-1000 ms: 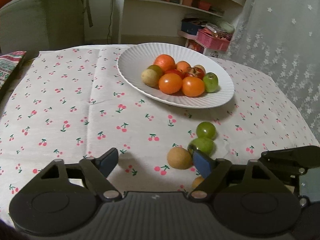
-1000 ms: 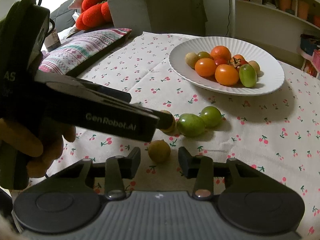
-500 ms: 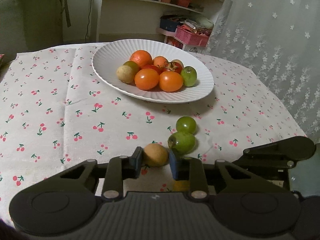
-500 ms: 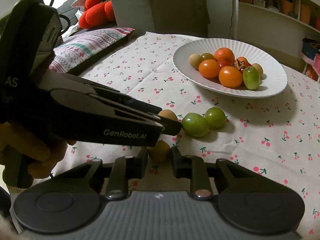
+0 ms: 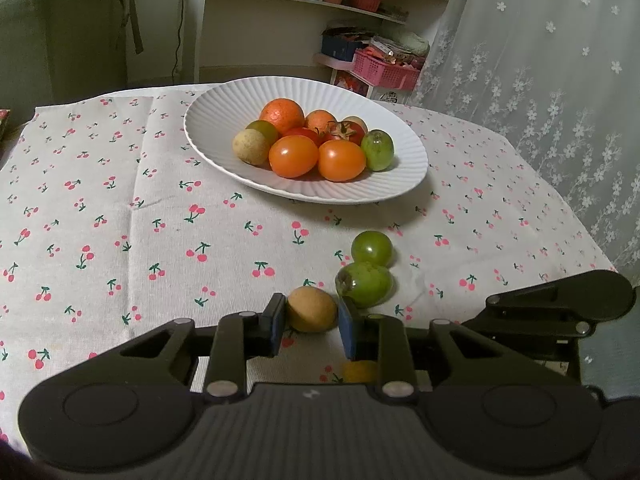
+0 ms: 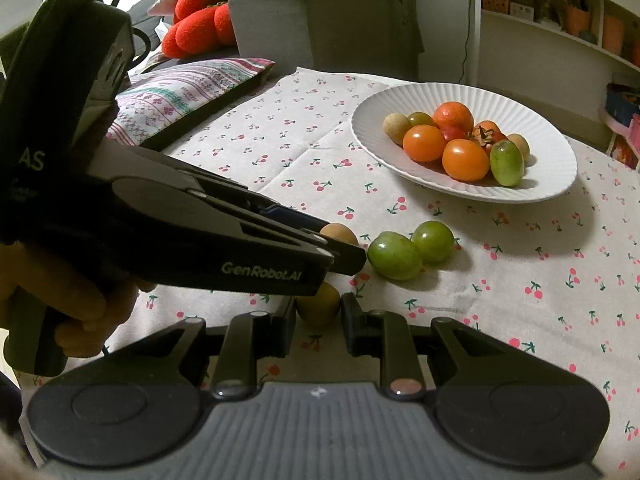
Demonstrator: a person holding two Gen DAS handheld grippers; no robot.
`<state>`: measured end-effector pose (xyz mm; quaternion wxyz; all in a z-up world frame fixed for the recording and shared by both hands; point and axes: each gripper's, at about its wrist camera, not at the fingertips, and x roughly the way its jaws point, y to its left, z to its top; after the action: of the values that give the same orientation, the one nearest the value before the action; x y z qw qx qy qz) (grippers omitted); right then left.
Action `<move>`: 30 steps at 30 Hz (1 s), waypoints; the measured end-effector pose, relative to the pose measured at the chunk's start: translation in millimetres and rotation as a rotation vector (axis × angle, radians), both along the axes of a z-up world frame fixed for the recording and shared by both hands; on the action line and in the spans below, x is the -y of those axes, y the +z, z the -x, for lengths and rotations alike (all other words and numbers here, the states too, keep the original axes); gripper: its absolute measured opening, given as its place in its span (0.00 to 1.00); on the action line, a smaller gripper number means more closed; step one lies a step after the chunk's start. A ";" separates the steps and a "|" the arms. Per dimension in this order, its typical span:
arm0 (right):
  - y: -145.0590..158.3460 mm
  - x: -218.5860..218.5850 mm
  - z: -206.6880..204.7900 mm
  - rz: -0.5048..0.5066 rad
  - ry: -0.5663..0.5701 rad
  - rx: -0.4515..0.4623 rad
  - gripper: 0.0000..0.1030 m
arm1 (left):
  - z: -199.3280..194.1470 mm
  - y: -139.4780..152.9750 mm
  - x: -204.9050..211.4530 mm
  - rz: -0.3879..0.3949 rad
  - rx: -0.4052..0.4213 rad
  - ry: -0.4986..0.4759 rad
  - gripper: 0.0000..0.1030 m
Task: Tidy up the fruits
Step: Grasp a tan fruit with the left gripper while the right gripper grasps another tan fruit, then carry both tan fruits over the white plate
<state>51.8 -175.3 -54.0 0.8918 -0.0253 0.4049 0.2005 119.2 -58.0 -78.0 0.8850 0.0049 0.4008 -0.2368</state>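
Grippers low over the cloth, each closed on a small fruit.

Left gripper has its blue pads pinched against a tan fruit that sits on the cherry-print cloth. Right gripper clamps a yellow fruit just beside it — whether that one is lifted off the cloth is hard to tell. Two green fruits lie touching each other close by the tan one. Farther back, the white plate carries the pile of orange, red and green fruit.
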 end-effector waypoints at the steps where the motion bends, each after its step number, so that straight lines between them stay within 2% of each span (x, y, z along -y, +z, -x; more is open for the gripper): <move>1: 0.0 0.1 -0.1 0.000 -0.001 0.000 0.21 | -0.2 -0.2 0.2 0.001 -0.002 0.001 0.14; 7: 1.0 0.0 0.4 0.010 -0.002 0.013 0.21 | 0.4 -0.3 1.1 -0.005 0.001 0.003 0.14; 17: 12.5 -3.6 1.5 0.072 0.048 0.088 0.21 | -5.6 8.4 -6.9 0.025 -0.008 0.038 0.14; 27: 23.3 2.1 -5.1 0.087 0.035 0.132 0.21 | -16.8 28.0 -21.1 0.064 0.030 0.093 0.14; 30: 32.1 8.2 -12.0 0.069 0.018 0.154 0.21 | -23.5 38.8 -21.0 0.081 0.067 0.108 0.14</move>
<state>63.8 -183.4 -21.9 0.9171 -0.0749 0.3415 0.1919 142.8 -37.1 -39.2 0.9090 -0.0445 0.3607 -0.2043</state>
